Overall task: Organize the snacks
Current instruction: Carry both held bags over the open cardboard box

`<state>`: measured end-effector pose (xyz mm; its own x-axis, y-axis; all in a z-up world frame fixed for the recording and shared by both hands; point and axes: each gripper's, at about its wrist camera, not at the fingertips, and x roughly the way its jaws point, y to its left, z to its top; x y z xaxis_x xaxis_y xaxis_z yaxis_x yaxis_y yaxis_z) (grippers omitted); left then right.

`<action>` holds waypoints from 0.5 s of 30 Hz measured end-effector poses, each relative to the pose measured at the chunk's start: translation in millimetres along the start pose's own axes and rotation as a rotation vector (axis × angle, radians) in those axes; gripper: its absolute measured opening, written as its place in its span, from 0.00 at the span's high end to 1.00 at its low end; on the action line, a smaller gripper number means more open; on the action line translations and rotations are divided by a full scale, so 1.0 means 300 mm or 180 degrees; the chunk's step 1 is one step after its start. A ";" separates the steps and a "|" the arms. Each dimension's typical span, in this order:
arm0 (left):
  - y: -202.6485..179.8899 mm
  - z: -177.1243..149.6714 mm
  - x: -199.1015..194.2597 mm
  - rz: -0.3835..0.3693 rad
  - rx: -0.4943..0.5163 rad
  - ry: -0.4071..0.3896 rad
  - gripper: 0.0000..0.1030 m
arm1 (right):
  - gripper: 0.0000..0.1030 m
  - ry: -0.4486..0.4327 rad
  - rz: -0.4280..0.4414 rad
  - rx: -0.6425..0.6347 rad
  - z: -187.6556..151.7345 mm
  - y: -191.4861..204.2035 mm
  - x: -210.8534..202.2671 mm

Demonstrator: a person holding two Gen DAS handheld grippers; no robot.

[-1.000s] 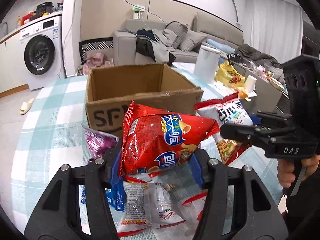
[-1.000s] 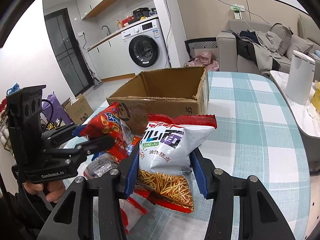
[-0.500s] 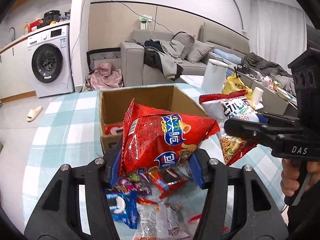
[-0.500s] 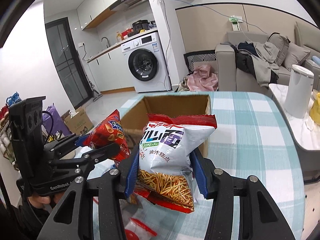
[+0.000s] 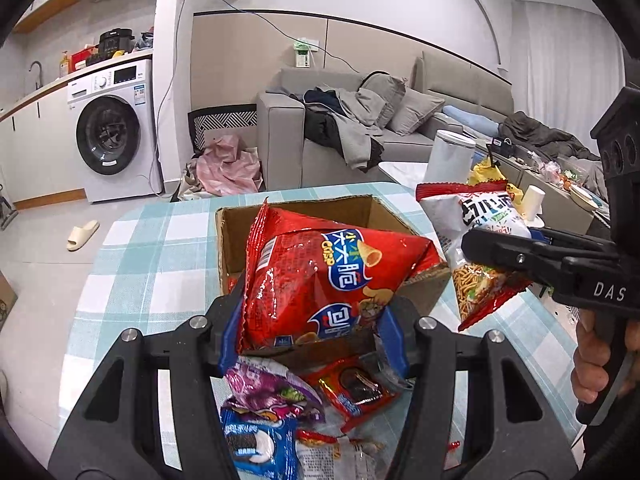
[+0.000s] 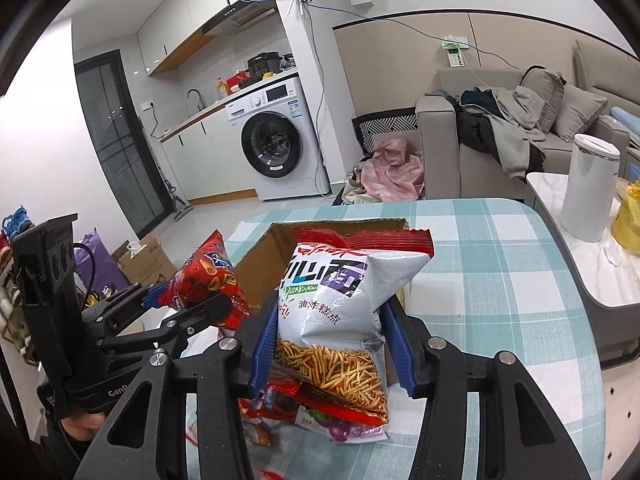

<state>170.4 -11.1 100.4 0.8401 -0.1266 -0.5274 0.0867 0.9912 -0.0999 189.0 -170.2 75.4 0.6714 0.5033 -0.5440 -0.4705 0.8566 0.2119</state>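
Grip, left: left gripper (image 5: 312, 330) pinches the red crisp bag (image 5: 320, 280) low down, held above the cardboard box (image 5: 232, 236).
Grip, right: right gripper (image 6: 330, 350) clamps the white stick-snack bag (image 6: 340, 300) beside it.
Advice: carry each bag over the box mouth before letting go (one at a time).
Worktop (image 6: 500, 272): loose packets (image 5: 276, 392) wait.
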 end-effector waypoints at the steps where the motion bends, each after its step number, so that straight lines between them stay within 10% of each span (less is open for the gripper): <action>1: 0.001 0.004 0.009 0.0009 -0.0007 0.0006 0.48 | 0.52 -0.0007 0.0001 0.0011 0.008 -0.002 0.007; 15: 0.041 0.046 0.138 0.0057 -0.0048 0.0051 0.48 | 0.52 -0.0037 -0.0056 0.0103 0.053 -0.008 0.102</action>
<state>213.7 -3.7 89.1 0.8329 -0.1095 -0.5425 0.0634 0.9927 -0.1030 219.7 -154.9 71.1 0.6861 0.4891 -0.5386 -0.4397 0.8686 0.2286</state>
